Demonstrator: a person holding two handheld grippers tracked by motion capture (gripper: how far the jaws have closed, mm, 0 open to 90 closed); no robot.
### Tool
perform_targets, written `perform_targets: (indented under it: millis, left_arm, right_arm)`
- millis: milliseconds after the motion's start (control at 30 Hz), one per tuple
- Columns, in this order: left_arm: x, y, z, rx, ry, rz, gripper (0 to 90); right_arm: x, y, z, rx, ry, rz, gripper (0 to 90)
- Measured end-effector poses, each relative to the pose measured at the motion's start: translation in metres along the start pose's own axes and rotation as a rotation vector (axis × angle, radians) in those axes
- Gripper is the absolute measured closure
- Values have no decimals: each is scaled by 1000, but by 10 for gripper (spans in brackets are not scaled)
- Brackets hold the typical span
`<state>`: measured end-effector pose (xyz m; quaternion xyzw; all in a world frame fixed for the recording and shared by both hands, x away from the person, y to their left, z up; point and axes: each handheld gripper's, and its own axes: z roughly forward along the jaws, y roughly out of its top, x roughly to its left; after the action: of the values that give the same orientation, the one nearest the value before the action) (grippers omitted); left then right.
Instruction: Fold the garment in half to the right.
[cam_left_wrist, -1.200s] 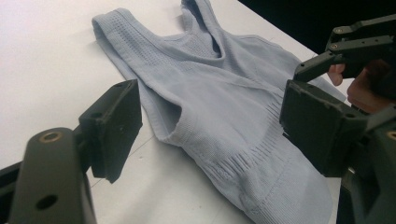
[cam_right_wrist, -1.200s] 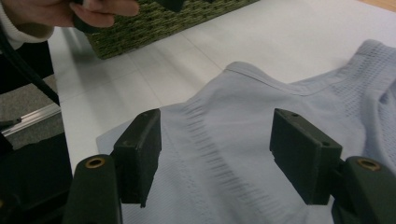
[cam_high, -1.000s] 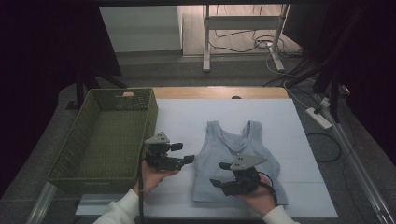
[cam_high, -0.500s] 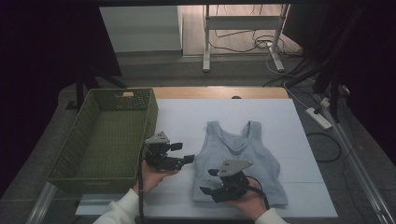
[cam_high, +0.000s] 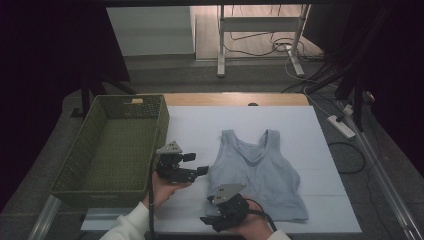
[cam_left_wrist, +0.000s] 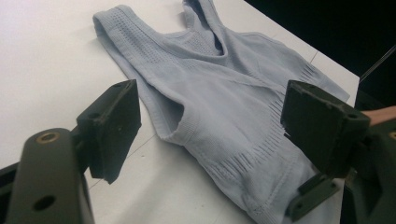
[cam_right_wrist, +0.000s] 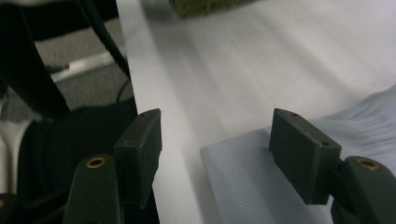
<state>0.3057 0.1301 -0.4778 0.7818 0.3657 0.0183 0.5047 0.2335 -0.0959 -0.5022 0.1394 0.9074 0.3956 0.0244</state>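
- A pale blue tank top (cam_high: 260, 175) lies flat on the white table (cam_high: 200, 125), right of centre, straps toward the far side
- The left gripper (cam_high: 192, 171) hovers just left of the top's left edge, jaws apart with nothing between them; its own view looks across the armhole and side seam
- The right gripper (cam_high: 212, 220) sits at the near left corner of the hem, jaws apart and empty, the hem corner lying just ahead of them in its own view
- The step in hand looks like lining up to grasp the garment, probably for folding
- Next move calls for lowering each open claw onto a fabric edge and pinching a single layer cleanly
- A green woven basket (cam_high: 75, 185) waits empty at the far left
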Motion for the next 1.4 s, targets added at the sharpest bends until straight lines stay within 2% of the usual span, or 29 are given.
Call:
perform_targets:
  millis: [233,367,433,533,633,767,900,1067,1400]
  left_arm:
    - [0,0,0,2,1,1,210]
    - [0,-1,1,4,2,-1,210]
    - [0,-1,1,4,2,-1,210]
    - [-1,0,0,3,3,0,210]
    - [-1,0,0,3,4,1,210]
    - [-1,-1,0,4,4,1,210]
    - [0,-1,2,9,4,0,210]
    - [1,-2,4,15,7,-1,210]
    - [4,-2,8,20,11,-9,213]
  right_arm:
    - [-5,-6,17,65,-17,4,347]
    - [-4,-7,25,103,-46,-16,346]
    - [-4,-8,27,106,-57,-31,352]
    - [-2,-9,28,109,-97,-76,414]
    - [-3,-9,27,108,-111,-74,475]
    - [-6,-8,25,113,-145,-67,657]
    - [-10,-8,22,110,-110,-46,815]
    - [-10,-8,18,100,-74,-36,837]
    - [-4,-5,2,-16,-16,-12,845]
